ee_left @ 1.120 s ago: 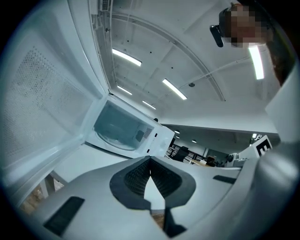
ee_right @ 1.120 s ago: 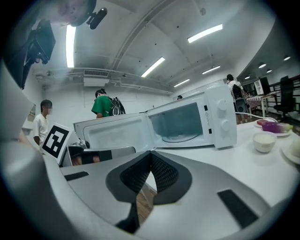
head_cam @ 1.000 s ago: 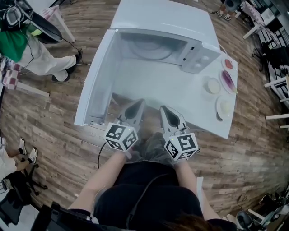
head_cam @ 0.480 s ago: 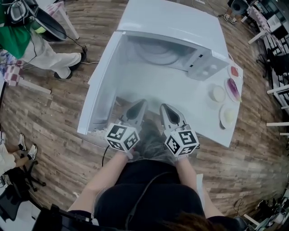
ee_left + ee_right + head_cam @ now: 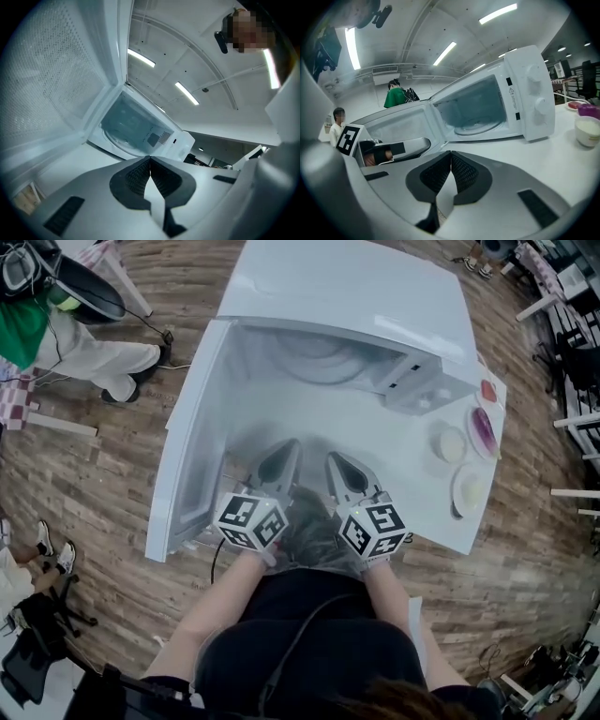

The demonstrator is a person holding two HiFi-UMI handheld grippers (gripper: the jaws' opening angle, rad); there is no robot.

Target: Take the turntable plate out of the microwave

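I have stepped closer to the table (image 5: 427,507). My left hand-held gripper (image 5: 285,446) and my right hand-held gripper (image 5: 334,461) have moved forward, side by side. Before, they were back by the near edge of the table. Now they are out over it, nearer to the open microwave (image 5: 356,296). The microwave door (image 5: 192,446) at my left now reaches back past my left hand-held gripper

1. Bright, even light from long white ceiling strip lamps (image 5: 497,13); shadows soft.
2. Pale sheen on the white box-shaped microwave (image 5: 356,296) top.
3. Gripper views bend hard, corners go black.
4. Head view edges slightly smeared.
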